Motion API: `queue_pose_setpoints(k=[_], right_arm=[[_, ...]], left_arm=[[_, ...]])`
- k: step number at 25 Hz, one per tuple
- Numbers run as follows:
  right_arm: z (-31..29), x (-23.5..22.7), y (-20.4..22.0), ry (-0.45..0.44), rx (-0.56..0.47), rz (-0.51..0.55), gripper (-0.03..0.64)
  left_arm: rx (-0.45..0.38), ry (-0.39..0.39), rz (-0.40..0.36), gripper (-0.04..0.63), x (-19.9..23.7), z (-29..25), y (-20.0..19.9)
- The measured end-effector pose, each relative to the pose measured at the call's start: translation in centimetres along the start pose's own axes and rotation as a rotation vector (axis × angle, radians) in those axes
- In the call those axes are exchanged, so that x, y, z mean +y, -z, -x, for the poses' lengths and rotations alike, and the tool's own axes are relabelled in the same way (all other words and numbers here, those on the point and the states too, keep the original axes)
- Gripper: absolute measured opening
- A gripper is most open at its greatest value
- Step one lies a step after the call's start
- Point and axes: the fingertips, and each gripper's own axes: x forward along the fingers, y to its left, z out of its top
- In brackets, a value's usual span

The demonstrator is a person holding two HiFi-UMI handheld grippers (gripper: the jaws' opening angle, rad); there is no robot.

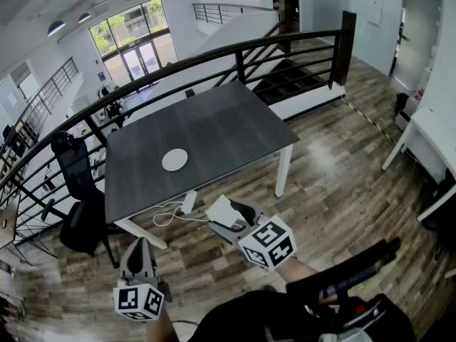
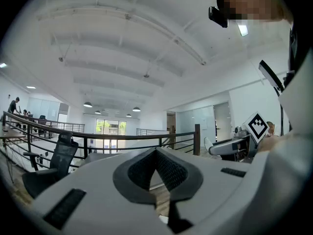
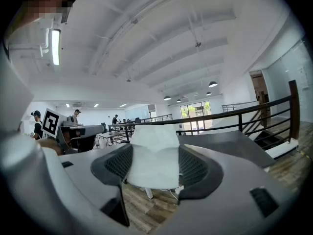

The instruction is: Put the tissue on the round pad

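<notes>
While the tissue [image 3: 152, 153] sits pinched in the right gripper's [image 1: 229, 218] wide-set jaws, well short of the round pad [image 1: 174, 159] (lying on the desk [image 1: 235, 130]), carry it level above the pad before releasing; the left gripper's [image 1: 140, 256] jaws, farther off, are together, empty.

Head camera looks steeply down on the table [image 1: 228, 127] from nearby; cameras on the left gripper [image 1: 140, 242] and right gripper [image 1: 226, 216] face level toward it (all three share the railing [image 1: 345, 48]).
</notes>
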Motion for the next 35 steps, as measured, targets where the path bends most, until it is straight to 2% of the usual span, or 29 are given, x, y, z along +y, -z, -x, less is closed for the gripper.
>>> queue_pose_setpoints(k=[16,20,35], right_arm=[[0.5,1.3,-0.8,-0.005,-0.025,0.003,0.302],[0.4,2.0,-0.9,0.008,-0.016,0.049,0.301],[-0.7,3.8,-0.5,0.03,-0.022,0.002,0.302]], left_arm=[[-0.011,0.042,0.004,-0.006,-1.2,0.8,0.6],[-0.007,0.058,0.011,-0.006,-1.3,1.1,0.9],[-0.004,0.096,0.026,-0.006,0.6,1.9,1.8]])
